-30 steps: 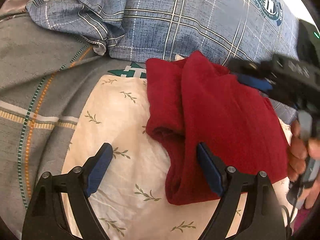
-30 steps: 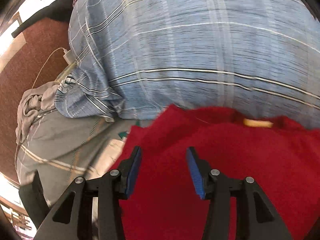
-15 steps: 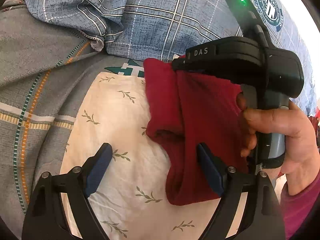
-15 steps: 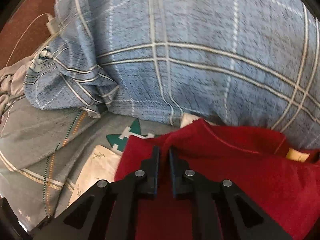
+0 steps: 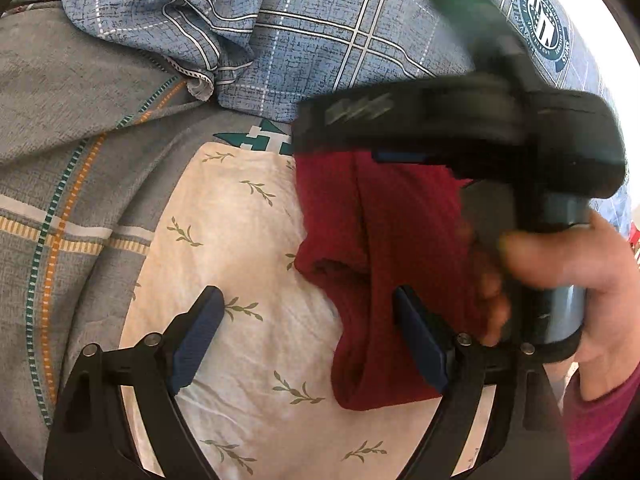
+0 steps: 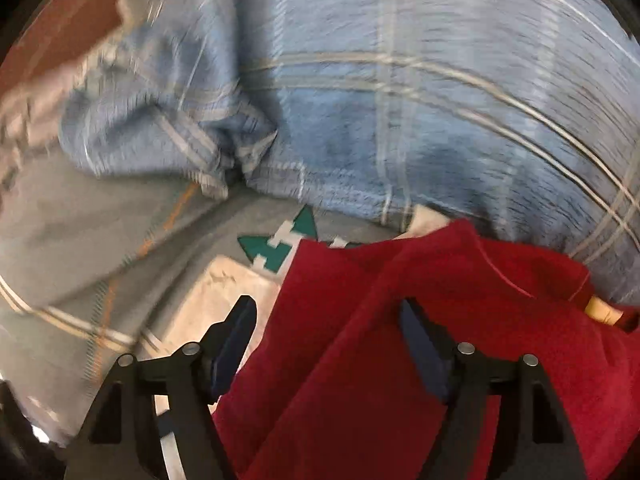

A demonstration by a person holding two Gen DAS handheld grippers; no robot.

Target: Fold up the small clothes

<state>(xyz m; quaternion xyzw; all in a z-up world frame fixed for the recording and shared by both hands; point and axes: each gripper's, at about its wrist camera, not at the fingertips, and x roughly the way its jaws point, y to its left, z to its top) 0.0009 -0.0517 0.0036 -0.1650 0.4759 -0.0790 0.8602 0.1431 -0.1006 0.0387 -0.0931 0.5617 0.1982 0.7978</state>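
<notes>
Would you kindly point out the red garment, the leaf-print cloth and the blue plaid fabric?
red garment (image 5: 404, 248), left wrist view, middle of its folded body.
leaf-print cloth (image 5: 240, 248), left wrist view, bare centre.
blue plaid fabric (image 6: 400, 120), right wrist view, broad middle.

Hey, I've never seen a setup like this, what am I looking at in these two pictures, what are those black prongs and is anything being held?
A person holds a hand-operated two-finger tool in each hand; each carries a camera looking along its fingers. The black prongs are those fingers. One picture is from the left tool, the other from the right tool. The left view also shows the right hand gripping its handle. A folded red garment lies on a cream leaf-print cloth, on grey bedding beside a blue plaid quilt. Both tools are open; neither holds anything.
</notes>
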